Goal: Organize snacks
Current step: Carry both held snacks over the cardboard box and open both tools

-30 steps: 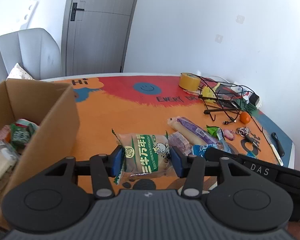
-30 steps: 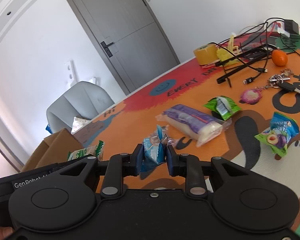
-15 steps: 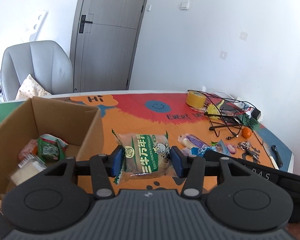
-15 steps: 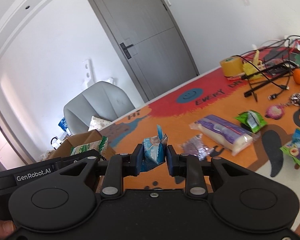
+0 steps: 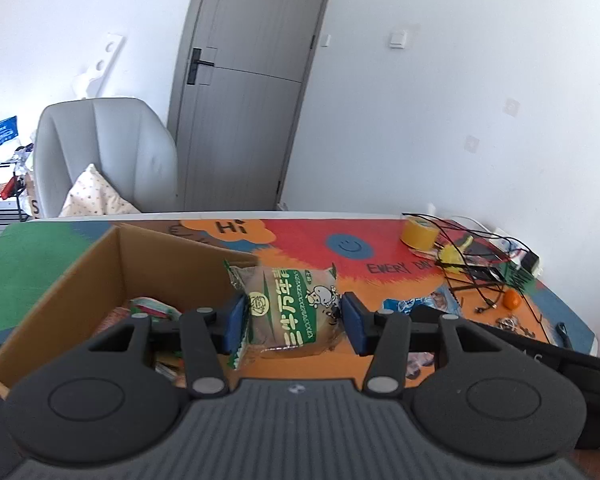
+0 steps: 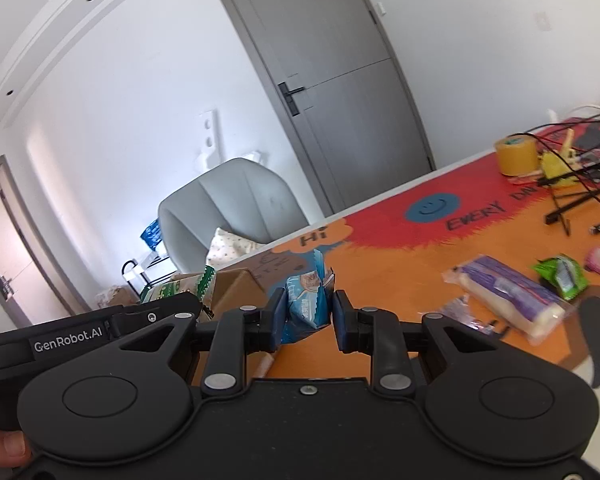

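Observation:
My left gripper [image 5: 294, 322] is shut on a green-and-white bread packet [image 5: 290, 310], held in the air beside the right wall of an open cardboard box [image 5: 56, 292] that holds several snacks. My right gripper [image 6: 306, 322] is shut on a small blue snack packet [image 6: 306, 300], lifted above the orange table mat. In the right wrist view the left gripper and its bread packet [image 6: 180, 288] show at the left, in front of the box [image 6: 236, 284]. A purple-wrapped bread roll [image 6: 508, 296], a green packet [image 6: 562, 276] and a small clear-wrapped snack [image 6: 458, 312] lie on the mat.
A yellow tape roll [image 5: 420, 234], tangled black cables [image 5: 472, 268], an orange [image 5: 512, 299] and keys sit at the table's far right. A grey chair [image 5: 104, 156] with a cushion stands behind the table, in front of a grey door. A fingertip [image 6: 2, 446] shows at the lower left.
Both grippers rose and swung left toward the box with their packets still gripped. The box interior has come into fuller view, and the snacks on the mat have slid right and farther away.

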Demonstrator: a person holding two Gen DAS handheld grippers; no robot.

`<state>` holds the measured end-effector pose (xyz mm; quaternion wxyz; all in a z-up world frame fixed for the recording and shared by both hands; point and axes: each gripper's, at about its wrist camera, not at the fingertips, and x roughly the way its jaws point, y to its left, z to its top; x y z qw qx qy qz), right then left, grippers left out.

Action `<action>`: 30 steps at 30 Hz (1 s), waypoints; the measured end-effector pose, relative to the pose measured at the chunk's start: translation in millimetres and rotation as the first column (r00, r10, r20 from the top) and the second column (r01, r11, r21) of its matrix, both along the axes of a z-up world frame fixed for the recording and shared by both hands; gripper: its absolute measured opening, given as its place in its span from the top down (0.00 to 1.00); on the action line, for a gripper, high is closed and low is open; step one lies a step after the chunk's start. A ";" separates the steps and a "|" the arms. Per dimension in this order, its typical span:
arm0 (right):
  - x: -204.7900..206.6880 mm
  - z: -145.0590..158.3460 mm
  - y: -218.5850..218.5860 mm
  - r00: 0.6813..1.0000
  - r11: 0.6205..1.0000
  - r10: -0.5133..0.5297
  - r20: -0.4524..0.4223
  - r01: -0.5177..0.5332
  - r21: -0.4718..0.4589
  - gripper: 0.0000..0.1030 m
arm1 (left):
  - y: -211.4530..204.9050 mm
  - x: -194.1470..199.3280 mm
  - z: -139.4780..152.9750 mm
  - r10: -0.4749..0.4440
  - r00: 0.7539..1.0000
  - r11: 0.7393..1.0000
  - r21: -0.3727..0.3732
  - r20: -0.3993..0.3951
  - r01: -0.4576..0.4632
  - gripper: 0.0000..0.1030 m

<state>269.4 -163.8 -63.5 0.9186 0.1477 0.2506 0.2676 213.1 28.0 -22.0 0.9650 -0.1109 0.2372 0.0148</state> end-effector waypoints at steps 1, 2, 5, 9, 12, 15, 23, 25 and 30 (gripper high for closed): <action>0.8 1.2 3.6 1.000 1.000 0.008 0.002 -0.008 -0.002 0.75 | 4.1 -0.5 0.7 0.006 1.000 1.000 0.000 0.001 -0.006 0.52; 1.7 2.1 6.7 1.000 1.000 0.014 0.004 -0.014 -0.003 0.75 | 7.6 -0.7 1.3 0.015 1.000 1.000 0.001 0.001 -0.015 0.52; 3.5 4.6 16.3 0.999 0.999 0.032 0.007 -0.032 -0.006 0.75 | 20.6 -1.7 2.4 0.042 0.999 0.999 -0.004 -0.002 -0.042 0.52; 7.3 7.7 29.3 0.999 0.999 0.052 0.005 -0.052 -0.010 0.75 | 36.1 -1.7 4.0 0.072 0.997 0.997 -0.011 -0.006 -0.072 0.52; 9.9 11.2 40.1 0.997 0.997 0.071 0.006 -0.071 -0.014 0.75 | 47.7 -1.9 5.8 0.093 0.996 0.995 -0.016 -0.009 -0.094 0.52; 12.5 15.6 51.1 0.996 0.996 0.090 0.007 -0.090 -0.021 0.75 | 59.6 -0.9 7.3 0.105 0.994 0.994 -0.030 -0.024 -0.106 0.52; 20.7 27.5 79.9 0.990 0.989 0.139 0.008 -0.138 -0.055 0.75 | 75.1 8.8 0.8 0.074 0.992 0.996 -0.049 -0.105 -0.079 0.41; 22.5 29.1 85.6 0.989 0.987 0.148 0.009 -0.147 -0.061 0.75 | 79.8 6.8 1.3 0.086 0.992 0.993 -0.066 -0.095 -0.093 0.27; 28.2 33.2 100.1 0.985 0.982 0.172 0.003 -0.171 -0.074 0.75 | 97.7 2.6 10.6 0.137 0.988 0.986 -0.083 -0.066 -0.142 0.20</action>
